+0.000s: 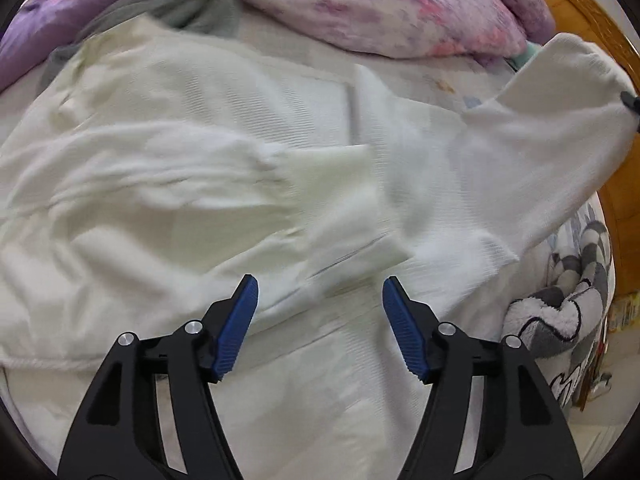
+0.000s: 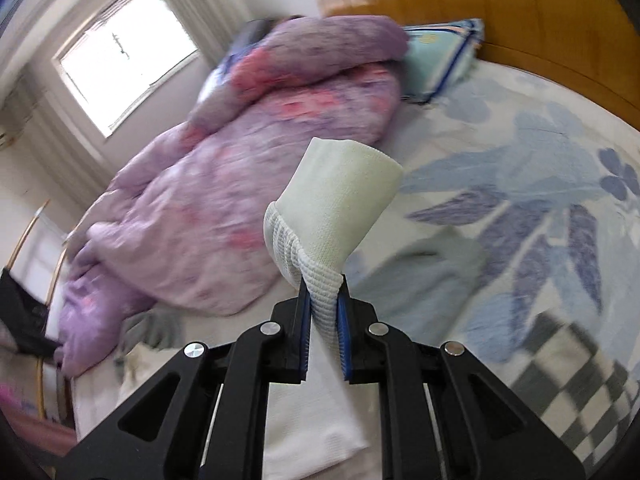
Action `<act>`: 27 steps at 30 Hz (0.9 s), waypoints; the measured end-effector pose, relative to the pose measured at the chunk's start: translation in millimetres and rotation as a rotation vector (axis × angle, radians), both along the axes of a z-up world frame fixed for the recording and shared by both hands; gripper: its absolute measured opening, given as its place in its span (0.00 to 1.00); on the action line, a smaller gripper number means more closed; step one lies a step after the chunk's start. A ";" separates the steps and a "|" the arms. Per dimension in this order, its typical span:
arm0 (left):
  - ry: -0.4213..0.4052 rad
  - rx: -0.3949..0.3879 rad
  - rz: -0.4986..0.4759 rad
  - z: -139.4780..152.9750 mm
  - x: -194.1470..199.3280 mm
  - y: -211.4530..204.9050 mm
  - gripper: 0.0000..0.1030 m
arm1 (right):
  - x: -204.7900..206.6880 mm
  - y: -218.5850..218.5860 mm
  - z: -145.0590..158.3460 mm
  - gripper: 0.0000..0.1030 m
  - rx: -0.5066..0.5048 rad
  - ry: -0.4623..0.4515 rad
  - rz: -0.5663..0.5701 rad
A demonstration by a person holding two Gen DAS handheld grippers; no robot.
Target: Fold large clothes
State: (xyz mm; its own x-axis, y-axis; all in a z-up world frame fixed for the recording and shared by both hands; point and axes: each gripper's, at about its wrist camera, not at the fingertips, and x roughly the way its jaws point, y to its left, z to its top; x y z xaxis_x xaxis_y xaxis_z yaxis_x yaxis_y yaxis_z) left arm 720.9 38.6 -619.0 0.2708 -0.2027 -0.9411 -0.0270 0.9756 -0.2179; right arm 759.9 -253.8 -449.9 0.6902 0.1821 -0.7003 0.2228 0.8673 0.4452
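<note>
Fingers (image 2: 323, 312) of the right gripper pinch the white sweater's cuff (image 2: 340, 208); left gripper (image 1: 320, 300) fingers spread, empty.

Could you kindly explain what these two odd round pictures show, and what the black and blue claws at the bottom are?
Each claw is a hand-held gripper with a fisheye camera looking along its fingers. One picture looks from the left gripper, open over a white sweater spread on a bed. The other looks from the right gripper, shut on the sweater's sleeve cuff and holding it above the bed. A purple quilt lies bunched behind.
</note>
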 end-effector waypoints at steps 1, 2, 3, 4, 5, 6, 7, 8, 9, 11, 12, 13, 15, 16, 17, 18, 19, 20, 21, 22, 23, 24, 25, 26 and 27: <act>0.021 0.028 0.020 -1.9 -3.8 9.1 0.64 | -0.2 10.8 0.0 0.10 0.035 0.003 0.012; 0.045 0.065 0.037 -3.9 -7.7 17.8 0.64 | -1.9 26.2 -1.4 0.10 0.074 0.011 0.026; 0.062 0.099 0.058 -5.4 -12.1 26.6 0.64 | -4.0 41.5 -2.3 0.10 0.091 0.015 0.048; 0.060 0.124 0.085 -5.0 -17.7 36.7 0.64 | -5.7 55.7 -2.5 0.10 0.100 0.017 0.069; 0.055 0.150 0.116 -4.0 -26.5 50.2 0.64 | -7.7 73.3 -2.5 0.10 0.116 0.017 0.095; 0.057 0.167 0.128 -3.0 -31.6 57.3 0.63 | -9.3 88.7 -1.8 0.10 0.124 0.019 0.116; 0.046 0.185 0.141 0.1 -40.0 67.4 0.63 | -11.5 105.7 -0.4 0.10 0.129 0.022 0.144; 0.022 0.196 0.147 4.9 -49.8 78.3 0.63 | -13.8 118.7 0.1 0.10 0.135 0.023 0.164; 0.005 0.213 0.149 8.8 -57.2 86.4 0.63 | -16.9 136.9 0.8 0.10 0.146 0.024 0.192; -0.015 0.238 0.168 15.0 -71.4 107.7 0.63 | -23.5 175.1 2.6 0.10 0.142 0.029 0.246; -0.019 0.239 0.190 17.2 -77.4 121.6 0.63 | -26.1 187.5 3.0 0.10 0.153 0.031 0.260; -0.027 0.219 0.223 21.2 -85.5 140.7 0.63 | -29.1 205.7 3.3 0.10 0.171 0.035 0.285; -0.028 0.213 0.264 25.4 -97.9 167.6 0.63 | -34.3 237.1 4.0 0.10 0.180 0.040 0.317; -0.029 0.223 0.277 26.8 -104.5 181.4 0.63 | -37.6 255.4 3.8 0.10 0.194 0.041 0.337; -0.023 0.235 0.293 27.3 -113.1 198.8 0.63 | -41.3 268.8 4.0 0.10 0.199 0.042 0.351; -0.019 0.246 0.310 28.0 -120.2 211.3 0.63 | -43.7 288.1 3.7 0.10 0.200 0.044 0.371; -0.017 0.249 0.335 29.2 -127.0 225.0 0.63 | -46.3 307.3 2.8 0.10 0.204 0.046 0.392; -0.010 0.227 0.370 29.6 -136.5 244.3 0.63 | -49.2 325.6 1.5 0.10 0.209 0.049 0.410; 0.000 0.214 0.399 28.5 -143.3 260.7 0.63 | -50.9 338.9 -0.1 0.10 0.209 0.050 0.422; 0.008 0.217 0.433 27.4 -151.1 278.8 0.63 | -53.3 354.3 -2.6 0.10 0.210 0.053 0.438; 0.012 0.210 0.449 26.0 -156.7 288.9 0.63 | -56.4 369.0 -5.4 0.10 0.216 0.059 0.452; 0.022 0.197 0.468 23.9 -161.7 301.6 0.63 | -60.3 389.4 -9.3 0.10 0.225 0.068 0.472; 0.029 0.183 0.484 22.7 -164.5 310.5 0.63 | -63.6 400.3 -10.9 0.10 0.227 0.069 0.481; 0.043 0.135 0.503 18.6 -169.3 323.5 0.63 | -67.4 412.7 -13.4 0.10 0.231 0.071 0.494; 0.051 0.110 0.505 15.0 -170.4 328.0 0.62 | -72.3 430.7 -17.8 0.10 0.232 0.078 0.513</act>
State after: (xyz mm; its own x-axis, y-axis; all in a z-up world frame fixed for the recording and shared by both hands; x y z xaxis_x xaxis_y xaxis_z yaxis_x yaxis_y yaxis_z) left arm 550.4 366.6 -603.9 0.2626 0.0421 -0.9640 -0.5081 0.8553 -0.1011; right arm 687.6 176.9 -467.7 0.4208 0.6357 -0.6471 -0.1614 0.7544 0.6362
